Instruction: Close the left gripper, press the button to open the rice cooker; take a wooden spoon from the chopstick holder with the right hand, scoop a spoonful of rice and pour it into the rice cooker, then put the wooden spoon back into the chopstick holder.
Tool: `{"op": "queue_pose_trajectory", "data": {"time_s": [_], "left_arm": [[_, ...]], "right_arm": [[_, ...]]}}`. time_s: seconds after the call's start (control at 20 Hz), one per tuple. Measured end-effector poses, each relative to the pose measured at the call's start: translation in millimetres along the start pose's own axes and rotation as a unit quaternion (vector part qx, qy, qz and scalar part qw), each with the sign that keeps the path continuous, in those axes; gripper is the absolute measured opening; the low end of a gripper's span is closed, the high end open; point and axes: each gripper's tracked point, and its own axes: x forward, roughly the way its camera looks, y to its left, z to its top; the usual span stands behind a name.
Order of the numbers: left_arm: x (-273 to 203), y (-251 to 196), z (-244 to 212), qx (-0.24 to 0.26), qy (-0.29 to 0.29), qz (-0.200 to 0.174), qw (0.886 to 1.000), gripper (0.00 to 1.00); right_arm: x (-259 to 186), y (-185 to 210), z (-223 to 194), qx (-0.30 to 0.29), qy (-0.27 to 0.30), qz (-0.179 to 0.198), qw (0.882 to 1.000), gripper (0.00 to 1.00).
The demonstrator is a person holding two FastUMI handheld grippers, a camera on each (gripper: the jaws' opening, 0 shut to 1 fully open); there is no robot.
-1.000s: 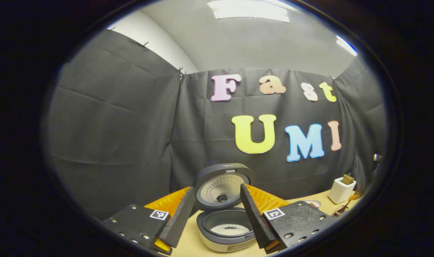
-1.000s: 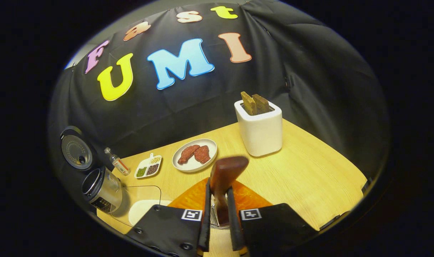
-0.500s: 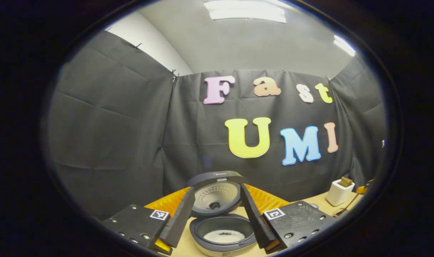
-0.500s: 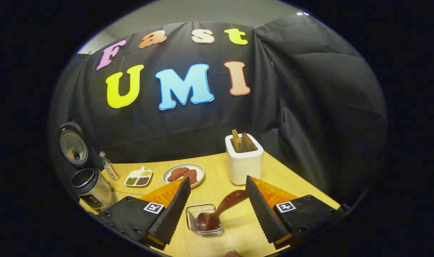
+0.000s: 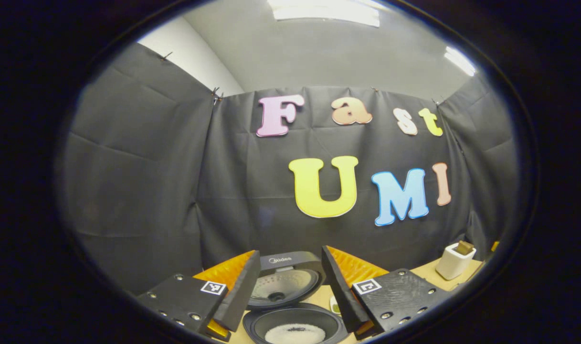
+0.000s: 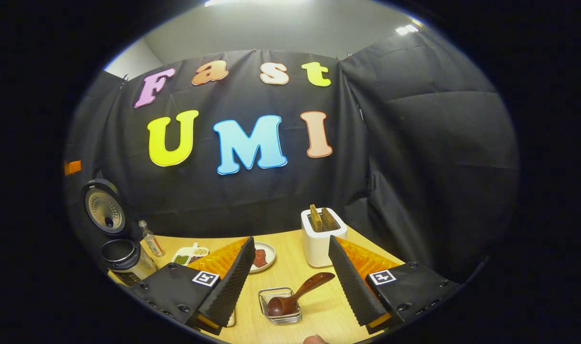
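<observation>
While jaws gape, wooden spoon (image 6: 297, 293) rests in chopstick holder (image 6: 280, 306) — untouched

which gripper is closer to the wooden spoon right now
Right. The right gripper hangs open just above the wooden spoon, which rests in the wire holder. The left gripper is over the open rice cooker.
</observation>
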Motion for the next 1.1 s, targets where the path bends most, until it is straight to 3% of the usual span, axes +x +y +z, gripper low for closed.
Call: {"op": "queue_pose_trajectory", "data": {"time_s": [0.4, 0.6, 0.8, 1.1], "left_arm": [[101.4, 33.8, -32.9, -0.021, 0.037, 0.020, 0.999, 0.81], [126.2, 45.0, -62.5, -0.029, 0.068, 0.034, 0.997, 0.80], [115.8, 37.3, -68.3, -0.026, 0.068, 0.036, 0.997, 0.82], [63.1, 8.0, -81.9, -0.041, 0.085, 0.017, 0.995, 0.84]], "right_arm": [[-10.8, -7.2, -22.4, 0.004, 0.020, -0.033, 0.999, 0.98], [-13.9, -3.7, -27.6, 0.000, 0.028, -0.034, 0.999, 0.98], [-15.9, -3.5, -23.8, -0.012, 0.027, -0.029, 0.999, 0.98], [-19.2, 0.7, -19.5, -0.012, 0.027, 0.002, 1.000, 0.98]]}}
